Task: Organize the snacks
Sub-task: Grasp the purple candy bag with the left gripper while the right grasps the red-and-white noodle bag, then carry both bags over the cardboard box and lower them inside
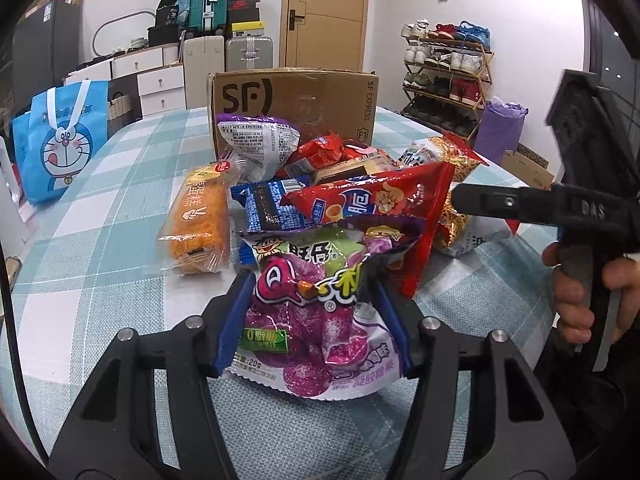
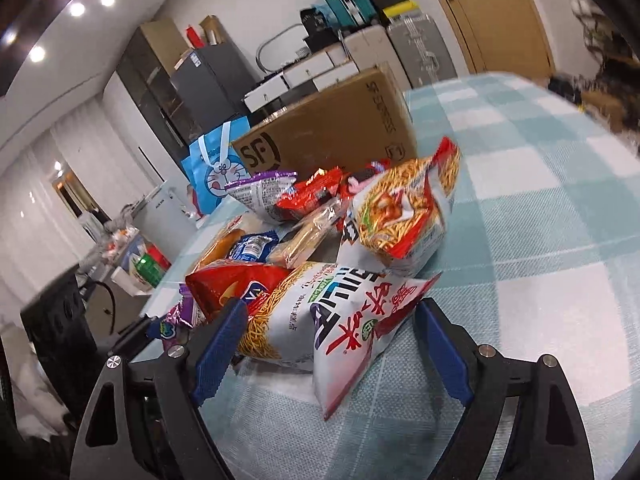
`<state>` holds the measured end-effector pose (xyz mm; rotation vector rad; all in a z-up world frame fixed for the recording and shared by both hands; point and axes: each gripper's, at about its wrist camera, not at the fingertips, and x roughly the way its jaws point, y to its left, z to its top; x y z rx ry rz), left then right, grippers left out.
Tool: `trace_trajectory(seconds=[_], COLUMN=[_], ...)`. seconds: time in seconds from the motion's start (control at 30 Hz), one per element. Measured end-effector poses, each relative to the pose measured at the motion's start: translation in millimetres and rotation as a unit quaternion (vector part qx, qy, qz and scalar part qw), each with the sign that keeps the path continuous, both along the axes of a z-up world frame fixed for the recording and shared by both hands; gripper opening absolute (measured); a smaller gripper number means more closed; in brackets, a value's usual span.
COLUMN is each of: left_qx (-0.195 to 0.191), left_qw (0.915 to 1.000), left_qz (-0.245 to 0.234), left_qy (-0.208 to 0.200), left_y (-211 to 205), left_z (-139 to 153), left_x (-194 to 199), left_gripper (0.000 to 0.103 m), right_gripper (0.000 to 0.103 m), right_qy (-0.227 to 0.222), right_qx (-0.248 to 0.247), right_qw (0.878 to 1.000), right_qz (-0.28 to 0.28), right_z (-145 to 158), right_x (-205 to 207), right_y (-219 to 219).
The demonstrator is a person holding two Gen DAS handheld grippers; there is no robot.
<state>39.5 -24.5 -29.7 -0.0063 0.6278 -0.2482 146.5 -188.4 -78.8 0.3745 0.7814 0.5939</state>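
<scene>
A pile of snack packets lies on the checked tablecloth in front of a brown SF cardboard box (image 1: 292, 100). My left gripper (image 1: 312, 284) is shut on a purple gummy candy bag (image 1: 316, 312), its blue pads pressing both sides. Behind it lie a red snack bag (image 1: 372, 204), a blue packet (image 1: 268, 208) and an orange cake packet (image 1: 196, 220). My right gripper (image 2: 332, 324) is open around the near end of a white and red noodle snack bag (image 2: 344, 320), the pads apart from it. It shows from the side in the left wrist view (image 1: 464, 200). The box also shows in the right wrist view (image 2: 332, 124).
A blue Doraemon bag (image 1: 60, 140) stands at the table's left edge. A second noodle snack bag (image 2: 404, 208) and a purple and white packet (image 1: 256, 140) sit in the pile. Suitcases, drawers, a door and a shoe rack (image 1: 444, 76) stand behind the table.
</scene>
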Motion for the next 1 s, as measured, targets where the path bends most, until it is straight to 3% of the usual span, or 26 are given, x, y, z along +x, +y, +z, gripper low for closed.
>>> trace_trajectory(seconds=[0.17,0.23,0.3,0.4,0.67,1.0], left_qx=[-0.003,-0.006,-0.008,-0.01,-0.018,-0.023], left_qw=[0.9999,0.9999,0.9998,0.9997,0.9991,0.9984], left_qz=[0.004,0.006,0.009,0.011,0.02,0.027], left_qy=[-0.01,-0.013,-0.015,-0.019,-0.032,-0.044], left_y=[1.9,3.5,4.4,6.1,12.1,14.3], left_z=[2.5,3.9,4.8,6.5,14.3,23.1], left_x=[-2.7,-4.3,-5.6,-8.7,-18.8,-28.4], left_gripper=[0.056,0.056,0.056,0.056,0.056,0.056], right_gripper=[0.087,0.081,0.069,0.058,0.044,0.041], right_qy=[-0.01,-0.015,-0.018,-0.015,-0.027,-0.065], right_qx=[-0.029,-0.043,-0.055,-0.045,-0.006,0.007], right_qw=[1.0,0.999,0.998,0.999,0.999,0.998], right_qz=[-0.005,0.005,0.011,0.02,0.028,0.024], right_z=[2.9,2.6,3.0,1.7,7.8,21.7], right_x=[1.0,-0.9,-3.1,-7.6,-30.5,-44.9], right_y=[9.8,15.9,19.9,18.1,-1.9,-10.1])
